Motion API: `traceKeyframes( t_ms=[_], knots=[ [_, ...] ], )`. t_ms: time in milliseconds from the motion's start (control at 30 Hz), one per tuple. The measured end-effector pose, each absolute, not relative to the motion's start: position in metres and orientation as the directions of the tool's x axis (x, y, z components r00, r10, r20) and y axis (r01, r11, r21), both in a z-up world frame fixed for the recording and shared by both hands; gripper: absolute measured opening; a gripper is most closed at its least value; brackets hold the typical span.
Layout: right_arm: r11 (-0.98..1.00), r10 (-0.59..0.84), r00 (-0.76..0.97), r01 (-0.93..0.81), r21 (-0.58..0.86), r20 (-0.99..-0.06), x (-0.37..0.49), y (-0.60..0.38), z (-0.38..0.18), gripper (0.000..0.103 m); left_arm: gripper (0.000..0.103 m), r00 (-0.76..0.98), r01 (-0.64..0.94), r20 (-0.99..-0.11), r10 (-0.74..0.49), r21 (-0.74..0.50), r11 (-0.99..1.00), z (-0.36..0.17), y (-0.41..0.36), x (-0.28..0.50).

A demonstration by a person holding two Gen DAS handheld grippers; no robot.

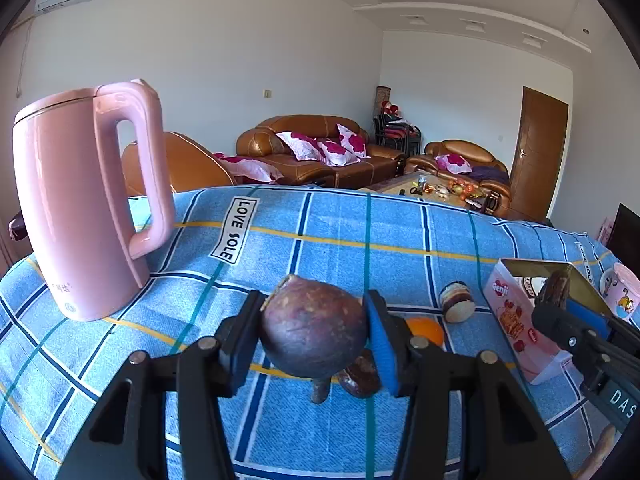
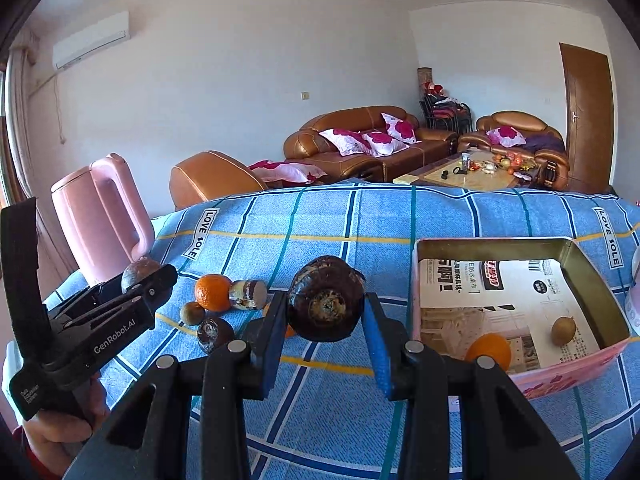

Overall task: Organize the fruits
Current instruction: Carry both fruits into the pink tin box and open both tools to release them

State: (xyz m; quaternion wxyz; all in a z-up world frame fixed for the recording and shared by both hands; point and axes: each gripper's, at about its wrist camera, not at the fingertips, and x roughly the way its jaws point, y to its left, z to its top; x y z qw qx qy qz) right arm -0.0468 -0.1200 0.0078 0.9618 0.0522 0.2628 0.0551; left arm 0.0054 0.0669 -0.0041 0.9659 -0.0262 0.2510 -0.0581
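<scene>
The left gripper (image 1: pixel 314 334) fills the foreground of its own view, its jaws clenched on a round dusky-purple fruit (image 1: pixel 314 330) that hangs clear above the blue checked cloth (image 1: pixel 320 240) covering the desk. Below it on the cloth lies a dark brown fruit (image 1: pixel 360 376), with a loose orange (image 1: pixel 426 330) just behind the blue pad and a brown-and-cream cut fruit (image 1: pixel 457 302) farther back. The right gripper (image 2: pixel 326 314) likewise has its jaws closed on a fruit, a dark brown round one with a rough end (image 2: pixel 326 300), held above the cloth just left of the box.

The open pink cardboard box (image 2: pixel 560 380) sits at the right of the desk, lined with printed paper. Inside it lie an orange fruit (image 2: pixel 489 350) near the front wall and a small brownish-green fruit (image 2: pixel 563 330) farther right, apart from each other.

In the right wrist view, another small brownish-green fruit (image 2: pixel 192 313) also lies among the loose fruits on the cloth. A tall pink plastic kettle (image 1: pixel 80 208) stands upright at the desk's left end.
</scene>
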Motion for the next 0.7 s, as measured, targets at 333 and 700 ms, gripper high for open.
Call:
traceKeyframes(
  t_ms=[333, 700],
  knots=[
    [0.998, 0.050, 0.875, -0.029, 0.051, -0.481, -0.054, -0.137, 0.009, 0.040, 0.052, 0.867, 0.148, -0.475, -0.150, -0.042, 0.988, -0.002, 0.026, -0.003],
    [0.997, -0.004, 0.884, 0.041, 0.068, -0.468, -0.054, -0.173, 0.012, 0.040, 0.052, 0.868, 0.176, -0.468, -0.166, -0.023, 0.984, 0.001, -0.007, -0.006]
  ],
)
